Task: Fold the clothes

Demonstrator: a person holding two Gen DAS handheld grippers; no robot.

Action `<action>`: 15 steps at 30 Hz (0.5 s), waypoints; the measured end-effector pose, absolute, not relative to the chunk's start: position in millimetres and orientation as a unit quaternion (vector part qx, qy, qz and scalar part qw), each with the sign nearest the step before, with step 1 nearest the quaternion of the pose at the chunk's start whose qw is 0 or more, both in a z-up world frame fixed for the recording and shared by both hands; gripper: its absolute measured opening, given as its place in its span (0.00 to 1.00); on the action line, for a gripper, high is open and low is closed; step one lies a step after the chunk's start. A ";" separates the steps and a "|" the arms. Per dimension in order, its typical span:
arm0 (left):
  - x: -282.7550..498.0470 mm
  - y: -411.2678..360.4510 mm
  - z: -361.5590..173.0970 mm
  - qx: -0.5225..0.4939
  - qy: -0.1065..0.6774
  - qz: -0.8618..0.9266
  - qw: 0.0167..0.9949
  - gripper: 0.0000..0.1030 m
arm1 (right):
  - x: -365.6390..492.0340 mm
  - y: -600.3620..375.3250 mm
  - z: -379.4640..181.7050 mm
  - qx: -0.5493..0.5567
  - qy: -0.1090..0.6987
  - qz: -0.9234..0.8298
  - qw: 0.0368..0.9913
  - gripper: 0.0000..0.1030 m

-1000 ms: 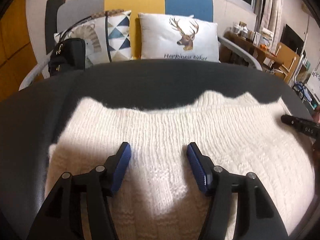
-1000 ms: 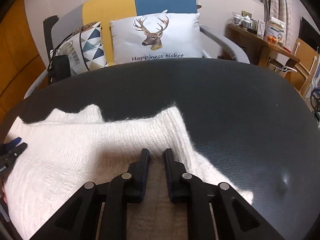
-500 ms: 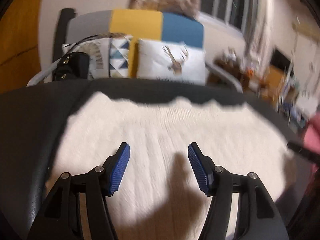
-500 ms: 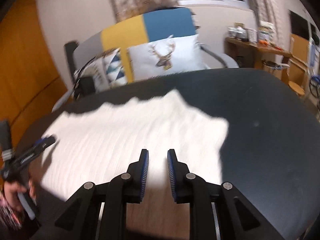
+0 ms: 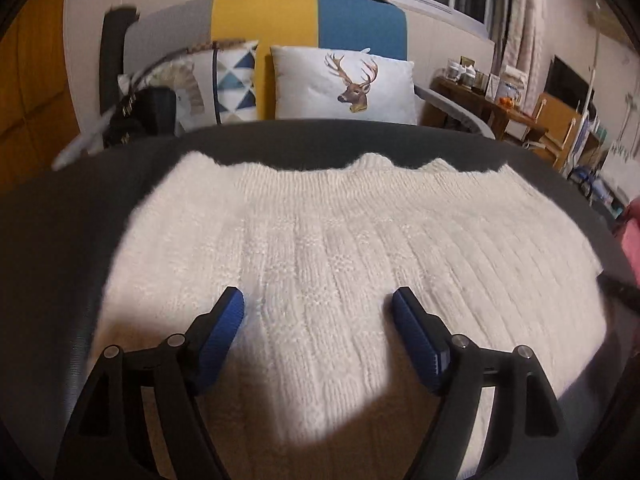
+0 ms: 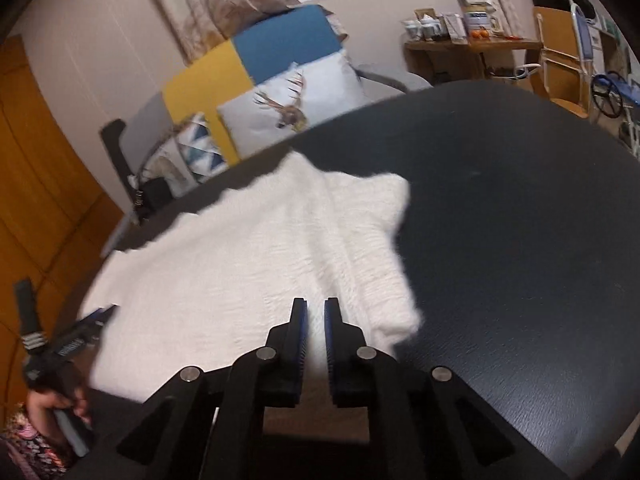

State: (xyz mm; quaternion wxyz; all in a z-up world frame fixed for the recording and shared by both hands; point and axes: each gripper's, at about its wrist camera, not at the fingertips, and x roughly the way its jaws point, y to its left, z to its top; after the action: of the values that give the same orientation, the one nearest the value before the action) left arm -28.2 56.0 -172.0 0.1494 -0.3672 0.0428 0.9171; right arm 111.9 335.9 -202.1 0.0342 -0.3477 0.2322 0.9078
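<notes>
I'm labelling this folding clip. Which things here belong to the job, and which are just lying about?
Job: white knit sweater, left gripper, right gripper, dark table.

Lying about: deer cushion, triangle-pattern cushion, black bag, side table with jars.

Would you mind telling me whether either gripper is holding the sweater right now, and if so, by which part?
Neither holds it. The left gripper is open above the white sweater; the right gripper is nearly closed with nothing between its fingers.

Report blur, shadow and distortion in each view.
Left wrist: fairly sharp; fisheye bends the dark table; the left tool shadows the near white sweater. Right wrist: tilted, sweater edges and cushions motion-smeared.
</notes>
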 end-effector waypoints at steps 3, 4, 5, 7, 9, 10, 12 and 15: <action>-3.6 52.4 -167.4 -0.353 0.037 0.923 0.151 0.77 | 114.0 308.2 -184.5 -0.347 0.176 0.921 -0.008 0.14; 1.9 51.9 -169.9 -0.355 0.043 0.921 0.152 0.77 | 113.2 296.6 -179.6 -0.346 0.156 0.925 -0.027 0.15; 7.3 51.5 -172.4 -0.357 0.048 0.920 0.153 0.77 | 110.7 286.2 -178.0 -0.345 0.139 0.927 -0.042 0.15; 18.0 49.6 -177.3 -0.362 0.056 0.917 0.156 0.77 | 100.8 263.6 -179.9 -0.349 0.111 0.928 -0.070 0.15; 26.9 39.8 -179.2 -0.371 0.045 0.913 0.165 0.77 | 91.9 246.3 -186.1 -0.369 0.097 0.921 -0.074 0.16; 33.3 30.1 -176.1 -0.367 0.030 0.914 0.173 0.77 | 90.6 237.6 -185.5 -0.368 0.096 0.921 -0.087 0.17; 42.5 10.3 -171.6 -0.358 0.006 0.918 0.173 0.77 | 86.9 218.2 -182.0 -0.362 0.091 0.919 -0.124 0.18; 45.5 -34.1 -169.2 -0.350 -0.040 0.922 0.161 0.77 | 75.8 185.3 -173.8 -0.357 0.074 0.913 -0.181 0.18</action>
State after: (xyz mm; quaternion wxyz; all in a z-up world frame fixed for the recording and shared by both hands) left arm 45.5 -34.1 -169.2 0.1610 -0.3496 -0.0399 0.9221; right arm 75.8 185.3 -173.8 -0.1809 -0.3571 0.0740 0.9134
